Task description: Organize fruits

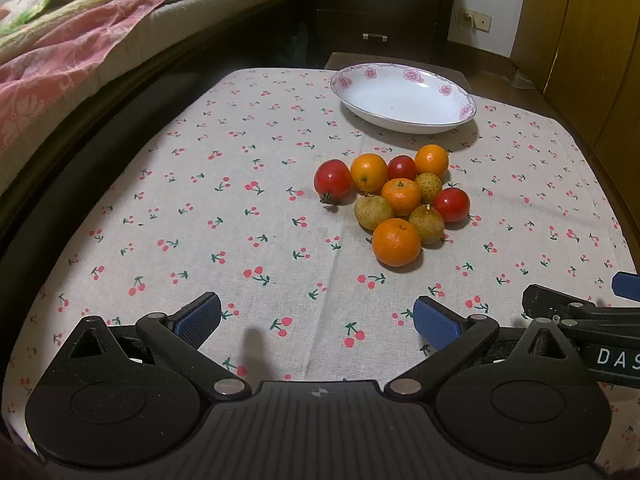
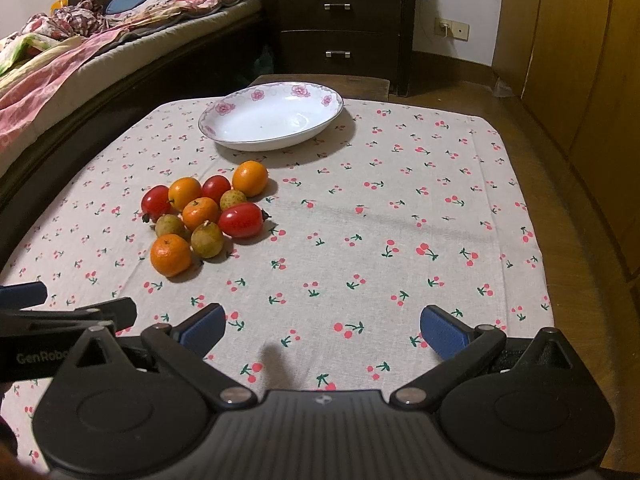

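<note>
Bedroom, cherry-print tablecloth. Fruit pile touching, just before empty plate. Left gripper, right gripper both spread, empty. Risk: nudging packed round fruits, they roll apart.

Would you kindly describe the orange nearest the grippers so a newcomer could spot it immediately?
Find the flowered white plate on the cherry-print tablecloth; just in front of it sits a cluster of fruit. The nearest orange forms the cluster's front tip, touching two dull green-brown fruits, and looks the largest of the four orange ones.
</note>
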Demonstrator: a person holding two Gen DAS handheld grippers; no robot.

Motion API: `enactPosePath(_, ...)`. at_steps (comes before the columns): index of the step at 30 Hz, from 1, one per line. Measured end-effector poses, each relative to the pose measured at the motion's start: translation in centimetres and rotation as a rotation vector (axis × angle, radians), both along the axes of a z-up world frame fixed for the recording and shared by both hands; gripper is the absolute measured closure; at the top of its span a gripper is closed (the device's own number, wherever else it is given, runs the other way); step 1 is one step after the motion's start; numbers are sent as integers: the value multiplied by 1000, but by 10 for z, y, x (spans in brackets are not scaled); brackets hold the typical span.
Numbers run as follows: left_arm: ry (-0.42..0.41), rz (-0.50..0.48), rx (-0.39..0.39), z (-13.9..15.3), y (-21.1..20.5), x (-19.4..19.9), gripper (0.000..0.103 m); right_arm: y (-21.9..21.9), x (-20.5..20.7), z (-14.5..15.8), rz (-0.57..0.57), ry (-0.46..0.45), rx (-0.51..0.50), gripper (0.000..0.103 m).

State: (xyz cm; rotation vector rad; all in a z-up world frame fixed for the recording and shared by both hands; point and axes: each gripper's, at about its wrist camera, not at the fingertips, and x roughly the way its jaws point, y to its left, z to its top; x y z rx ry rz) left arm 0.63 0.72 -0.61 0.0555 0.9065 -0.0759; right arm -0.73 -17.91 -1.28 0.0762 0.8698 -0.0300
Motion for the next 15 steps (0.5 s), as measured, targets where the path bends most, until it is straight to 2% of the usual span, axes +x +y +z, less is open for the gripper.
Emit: enactPosePath(15,10,1,1,-2,0,1,0,0,1,-2,0,9,-2,0)
